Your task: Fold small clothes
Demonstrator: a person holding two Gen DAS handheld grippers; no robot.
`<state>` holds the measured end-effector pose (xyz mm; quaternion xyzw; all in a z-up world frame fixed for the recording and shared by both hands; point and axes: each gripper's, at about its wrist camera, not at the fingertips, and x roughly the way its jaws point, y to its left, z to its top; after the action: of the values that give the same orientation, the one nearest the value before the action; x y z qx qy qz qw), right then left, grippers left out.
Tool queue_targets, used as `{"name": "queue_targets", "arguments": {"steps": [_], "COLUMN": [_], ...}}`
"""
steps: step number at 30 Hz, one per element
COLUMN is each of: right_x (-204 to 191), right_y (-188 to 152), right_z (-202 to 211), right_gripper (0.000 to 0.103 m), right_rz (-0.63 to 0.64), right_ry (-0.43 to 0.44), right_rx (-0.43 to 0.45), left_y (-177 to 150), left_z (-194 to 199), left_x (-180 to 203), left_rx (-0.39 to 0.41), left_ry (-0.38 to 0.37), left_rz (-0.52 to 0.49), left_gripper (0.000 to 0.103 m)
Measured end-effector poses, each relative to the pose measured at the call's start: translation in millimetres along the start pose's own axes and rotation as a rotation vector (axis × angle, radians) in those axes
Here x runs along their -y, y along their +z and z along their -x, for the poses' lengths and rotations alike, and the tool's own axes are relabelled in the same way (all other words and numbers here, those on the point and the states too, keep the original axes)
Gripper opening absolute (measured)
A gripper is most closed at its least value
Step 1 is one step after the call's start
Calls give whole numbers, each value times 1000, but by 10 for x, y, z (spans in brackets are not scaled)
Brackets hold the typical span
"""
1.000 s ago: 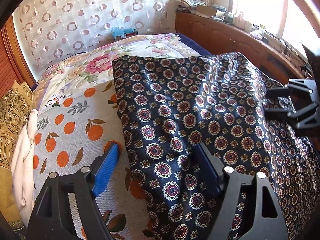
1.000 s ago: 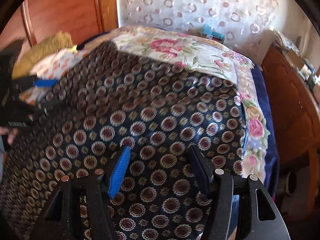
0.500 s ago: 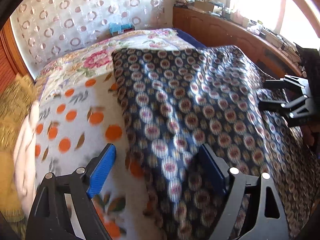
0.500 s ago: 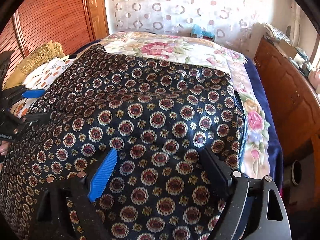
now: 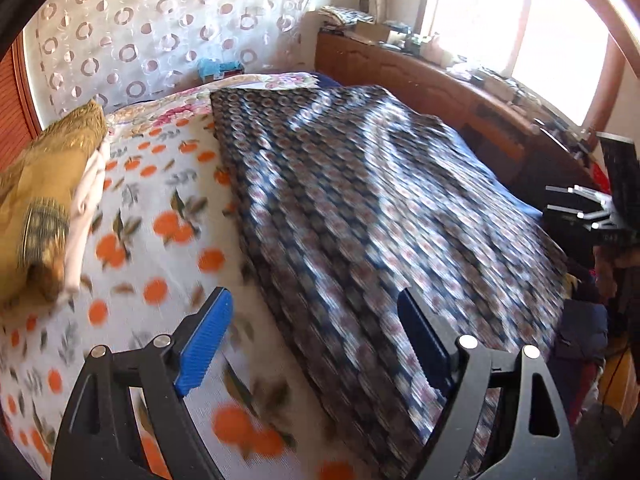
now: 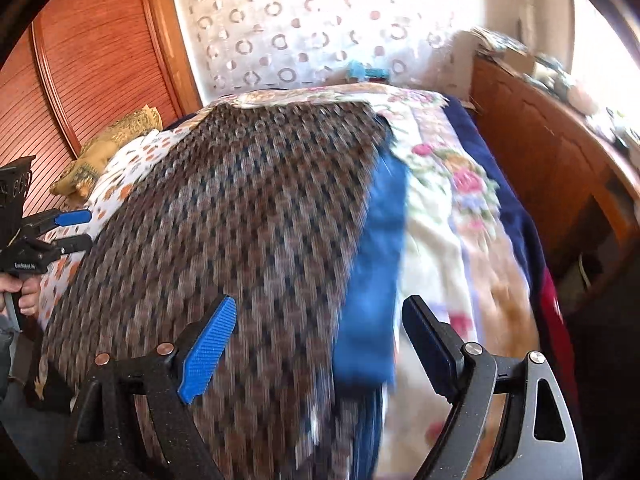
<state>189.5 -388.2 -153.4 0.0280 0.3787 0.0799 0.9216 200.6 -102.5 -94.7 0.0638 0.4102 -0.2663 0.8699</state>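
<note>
A dark navy cloth (image 5: 360, 200) with a medallion print lies spread over the bed. Its left edge runs between the fingers of my left gripper (image 5: 312, 308), which hovers open above it and holds nothing. My right gripper (image 6: 320, 312) is open too, above the right edge of the cloth (image 6: 248, 220), where a plain blue strip (image 6: 372, 280) shows. Nothing is pinched in either. The right gripper (image 5: 576, 208) shows at the far right of the left wrist view. The left gripper (image 6: 72, 228) shows at the left of the right wrist view, a hand (image 6: 24, 296) on its grip.
Under the cloth lie an orange-print sheet (image 5: 152, 216) and a floral blanket (image 6: 448, 184). A gold cushion (image 5: 44, 184) and a cream cloth (image 5: 88, 200) sit at the left. A wooden ledge (image 5: 460, 96) with clutter runs along the right, and a wooden wardrobe (image 6: 92, 60) stands at the left.
Both grippers have drawn back and apart: the left shows more orange-print sheet, the right has swung to the cloth's right edge. The right jaws have widened. Both views are blurred.
</note>
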Motion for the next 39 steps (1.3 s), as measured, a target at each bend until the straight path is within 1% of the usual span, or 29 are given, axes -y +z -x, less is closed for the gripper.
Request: {"name": "queue_targets", "arguments": {"steps": [3, 6, 9, 14, 17, 19, 27, 29, 31, 35, 37, 39], "right_x": [93, 203, 219, 298, 345, 344, 553, 608, 632, 582, 525, 514], "right_y": [-267, -380, -487, -796, -881, -933, -1154, -1189, -1234, -1194, -1163, -1131], "right_z": [138, 200, 207, 194, 186, 163, 120, 78, 31, 90, 141, 182], "right_gripper": [87, 87, 87, 87, 87, 87, 87, 87, 84, 74, 68, 59], "right_rz": [-71, -147, -153, -181, -206, -207, -251, -271, -278, -246, -213, -202], "right_ry": [29, 74, 59, 73, 137, 180, 309, 324, 340, 379, 370, 375], "right_rx": [8, 39, 58, 25, 26, 30, 11, 0, -9, -22, -23, -24], "left_y": [-137, -220, -323, -495, -577, -585, -566, -564, -551, -554, -561, -570], "left_z": [71, 76, 87, 102, 70, 74, 39, 33, 27, 25, 29, 36], "left_x": [99, 180, 250, 276, 281, 297, 311, 316, 315, 316, 314, 311], "left_rx": [-4, -14, -28, -56, -78, -76, -79, -77, -75, -66, -60, -53], "left_ry": [-10, -8, 1, -4, 0, 11, 23, 27, 31, 35, 34, 32], "left_rz": [2, 6, 2, 19, 25, 16, 12, 6, 5, 9, 9, 9], "left_gripper": [86, 86, 86, 86, 86, 86, 86, 86, 86, 86, 86, 86]}}
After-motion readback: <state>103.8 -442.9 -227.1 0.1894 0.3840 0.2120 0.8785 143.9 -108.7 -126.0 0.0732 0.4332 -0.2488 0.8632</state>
